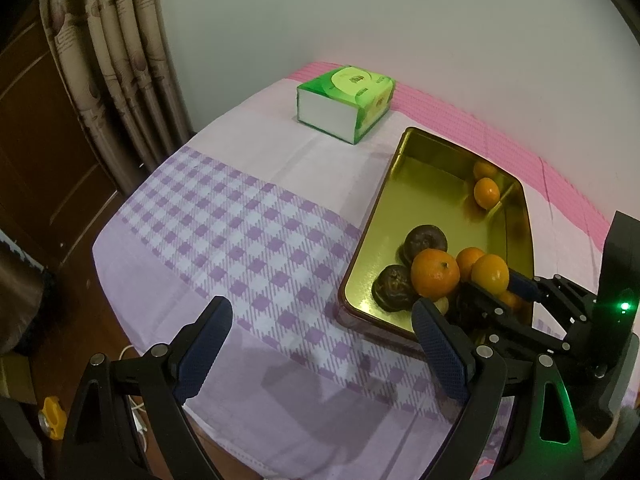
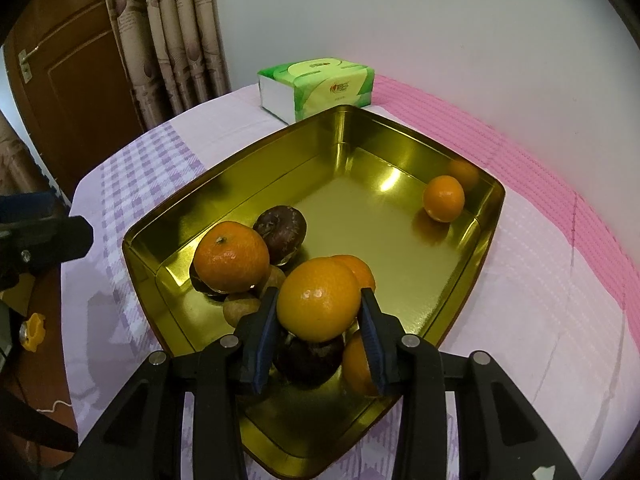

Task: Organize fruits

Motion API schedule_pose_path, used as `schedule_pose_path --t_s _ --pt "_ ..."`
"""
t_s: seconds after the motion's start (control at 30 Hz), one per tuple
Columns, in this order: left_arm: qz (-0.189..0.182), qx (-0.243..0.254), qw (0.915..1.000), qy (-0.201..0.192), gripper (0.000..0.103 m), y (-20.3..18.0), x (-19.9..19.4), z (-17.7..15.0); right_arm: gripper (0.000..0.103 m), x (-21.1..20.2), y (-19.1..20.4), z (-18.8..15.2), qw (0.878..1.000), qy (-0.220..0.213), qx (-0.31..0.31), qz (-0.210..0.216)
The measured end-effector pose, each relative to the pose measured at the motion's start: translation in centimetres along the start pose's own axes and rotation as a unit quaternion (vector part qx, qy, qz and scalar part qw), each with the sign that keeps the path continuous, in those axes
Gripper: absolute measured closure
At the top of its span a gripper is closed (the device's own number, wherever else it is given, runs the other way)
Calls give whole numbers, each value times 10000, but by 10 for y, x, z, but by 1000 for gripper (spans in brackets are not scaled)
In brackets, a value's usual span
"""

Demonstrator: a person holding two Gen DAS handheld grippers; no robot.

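— Right wrist view first: what do the tongs hold?
— The right gripper (image 2: 320,312) is clamped on an orange (image 2: 318,300), one blue pad on each side, above the near end of the gold tin (image 2: 248,196).
— What lies under it?
— A pile: a second orange (image 2: 231,256) with its stem up, a dark fruit (image 2: 282,230) behind that, another dark fruit (image 2: 308,358) below the held one, and small tan fruits (image 2: 240,309) at the left.
— Anything at the far end?
— One lone orange (image 2: 444,199) in the far right corner, well apart from the pile.
— And the left gripper (image 1: 322,344)?
— Spread wide, holding nothing, over the checked cloth (image 1: 224,232) just left of the tin. A green tissue pack (image 1: 346,102) sits beyond, near the wall.
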State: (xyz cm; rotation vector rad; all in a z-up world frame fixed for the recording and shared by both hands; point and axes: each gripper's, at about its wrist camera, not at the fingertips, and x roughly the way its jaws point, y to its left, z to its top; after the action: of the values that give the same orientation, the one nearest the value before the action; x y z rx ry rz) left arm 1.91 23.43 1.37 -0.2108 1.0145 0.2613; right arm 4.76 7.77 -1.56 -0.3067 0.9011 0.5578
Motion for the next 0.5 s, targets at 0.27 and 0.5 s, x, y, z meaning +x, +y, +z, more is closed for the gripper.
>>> schedule_pose_path --t_s 0.27,0.5 --pt "21 88 10000 36 12 -4 6 -3 52 -9 -2 -1 9999 -65 76 -95" --pt "23 167 9999 -5 12 -7 3 -4 28 -37 -3 -3 9988 -326 147 -325"
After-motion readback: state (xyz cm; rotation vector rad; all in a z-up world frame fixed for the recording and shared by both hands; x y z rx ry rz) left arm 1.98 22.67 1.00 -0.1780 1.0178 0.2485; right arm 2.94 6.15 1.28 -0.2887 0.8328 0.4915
